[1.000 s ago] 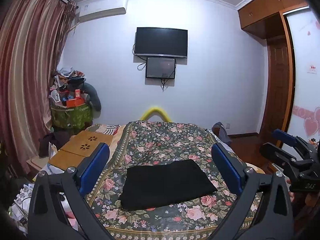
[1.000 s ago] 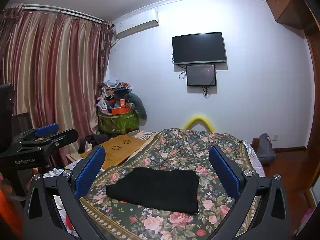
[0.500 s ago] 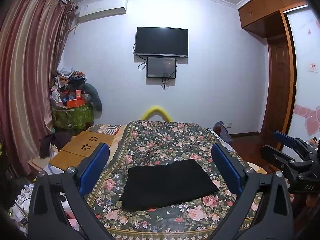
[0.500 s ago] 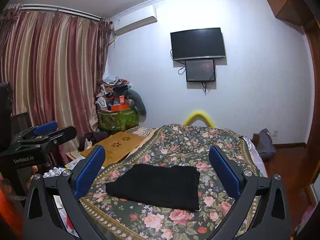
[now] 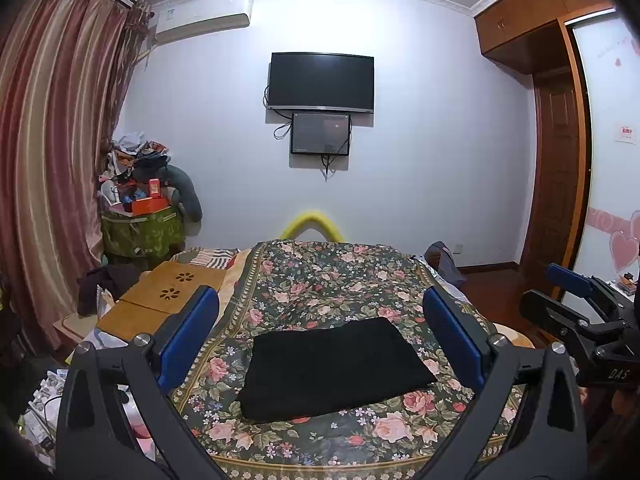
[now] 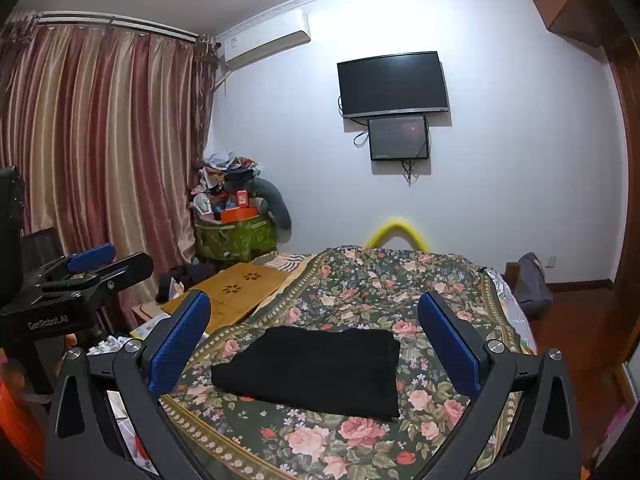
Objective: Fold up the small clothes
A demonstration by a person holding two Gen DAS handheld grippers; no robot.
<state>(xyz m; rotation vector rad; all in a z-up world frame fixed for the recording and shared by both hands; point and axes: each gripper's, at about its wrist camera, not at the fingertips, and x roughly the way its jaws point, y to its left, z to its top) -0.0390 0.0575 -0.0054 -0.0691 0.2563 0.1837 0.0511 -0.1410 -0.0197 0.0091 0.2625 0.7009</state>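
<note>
A black garment point(image 5: 334, 366) lies folded into a flat rectangle on the floral bedspread point(image 5: 320, 276); the right wrist view shows the same garment point(image 6: 316, 366) on the bedspread point(image 6: 384, 280). My left gripper point(image 5: 320, 340) is held above and short of it, open, with nothing between its blue pads. My right gripper point(image 6: 314, 340) is likewise open and empty, raised clear of the cloth. Each gripper shows at the edge of the other's view: the right gripper point(image 5: 580, 300) at the right, the left gripper point(image 6: 80, 276) at the left.
A wooden lap table point(image 5: 168, 300) sits at the bed's left side, with dark clothes point(image 5: 102, 284) beside it. A green bin piled with clutter point(image 5: 140, 216) stands in the corner by the curtain point(image 5: 48, 160). A television point(image 5: 320, 82) hangs on the far wall. A wooden wardrobe point(image 5: 560, 140) stands right.
Both grippers have drifted slightly, so the room sits a little lower and the view shifts marginally. The folded garment has not moved and both grippers stay open.
</note>
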